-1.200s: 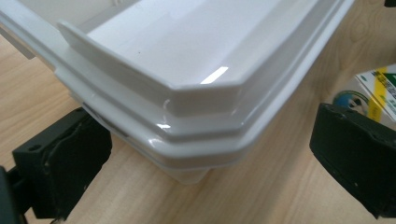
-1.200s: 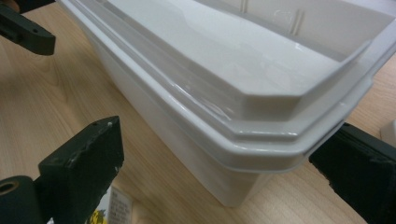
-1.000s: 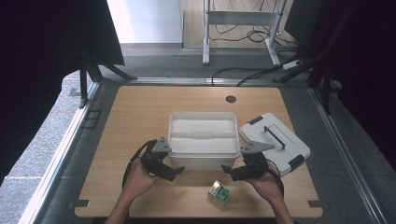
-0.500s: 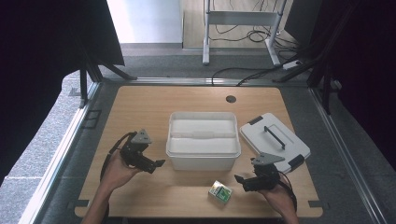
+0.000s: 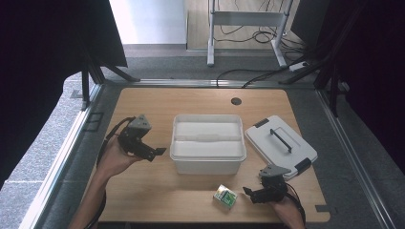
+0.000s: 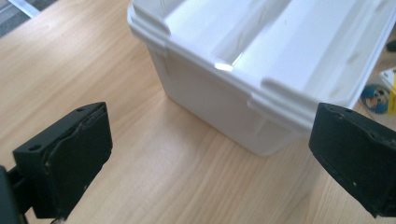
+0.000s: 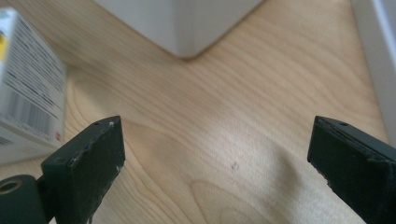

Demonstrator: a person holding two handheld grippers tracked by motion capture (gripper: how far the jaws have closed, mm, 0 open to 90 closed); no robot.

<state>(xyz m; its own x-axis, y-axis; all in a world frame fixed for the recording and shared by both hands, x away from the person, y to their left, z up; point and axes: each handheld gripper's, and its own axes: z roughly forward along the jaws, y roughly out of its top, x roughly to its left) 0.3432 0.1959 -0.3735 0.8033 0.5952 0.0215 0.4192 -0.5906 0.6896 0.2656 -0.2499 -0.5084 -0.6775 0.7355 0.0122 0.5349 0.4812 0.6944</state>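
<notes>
Showing pale matt wood grain on the worktop (image 5: pixel 157 191), gleaming smooth white plastic on the tub (image 5: pixel 208 162), printed card on the small box (image 5: pixel 225 197)

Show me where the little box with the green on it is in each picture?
High view: the small box lies near the table's front edge, just left of the right gripper.
Left gripper view: its corner peeks in at the far right edge.
Right gripper view: it sits at the left edge, barcode side showing.
Shared landmark: the white bin.
</notes>
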